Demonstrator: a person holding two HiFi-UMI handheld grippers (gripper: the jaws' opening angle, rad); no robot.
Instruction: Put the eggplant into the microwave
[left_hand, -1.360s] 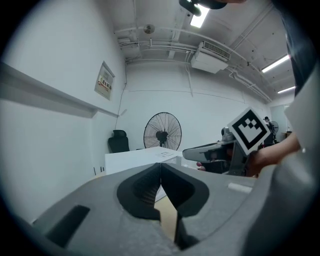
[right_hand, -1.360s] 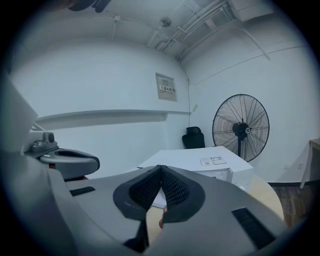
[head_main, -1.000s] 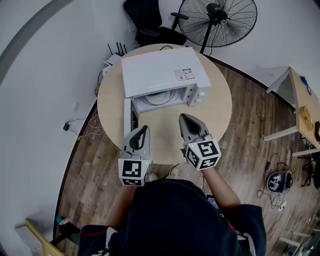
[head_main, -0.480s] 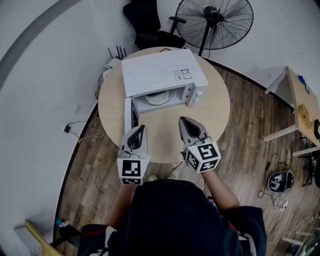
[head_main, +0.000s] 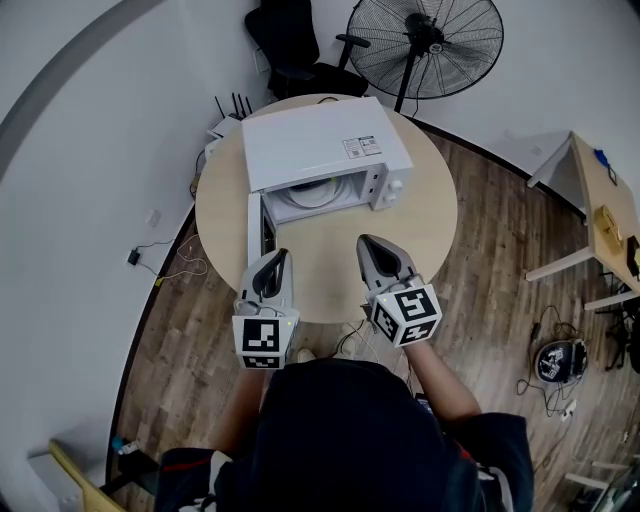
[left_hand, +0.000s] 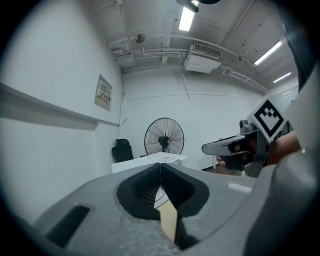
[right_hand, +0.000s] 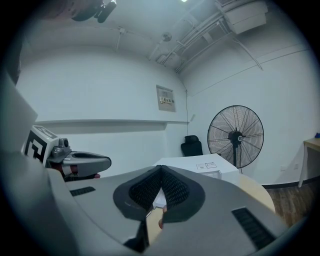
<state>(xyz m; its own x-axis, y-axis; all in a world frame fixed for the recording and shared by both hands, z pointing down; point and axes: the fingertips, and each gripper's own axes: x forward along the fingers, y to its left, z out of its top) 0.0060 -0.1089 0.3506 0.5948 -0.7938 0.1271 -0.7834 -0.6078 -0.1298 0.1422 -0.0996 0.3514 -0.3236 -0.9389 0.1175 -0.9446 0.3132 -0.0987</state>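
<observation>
A white microwave (head_main: 325, 150) stands at the far side of the round table (head_main: 430, 225), its door (head_main: 255, 225) swung open to the left. A white turntable plate (head_main: 318, 196) shows inside. No eggplant shows in any view. My left gripper (head_main: 282, 255) hovers over the near table edge, just in front of the open door, jaws together and empty. My right gripper (head_main: 366, 241) hangs beside it to the right, also shut with nothing in it. In the left gripper view the left gripper (left_hand: 160, 164) points at the microwave (left_hand: 150, 162). The right gripper (right_hand: 161, 167) does the same in its own view.
A standing fan (head_main: 435, 45) and a black chair (head_main: 285, 40) stand behind the table. Cables and a router (head_main: 228, 110) lie at the back left. A wooden desk (head_main: 605, 215) is at the right and a helmet (head_main: 555, 362) lies on the floor.
The right gripper has drawn back a little from the microwave toward the person. The left gripper has hardly moved. Both stay shut.
</observation>
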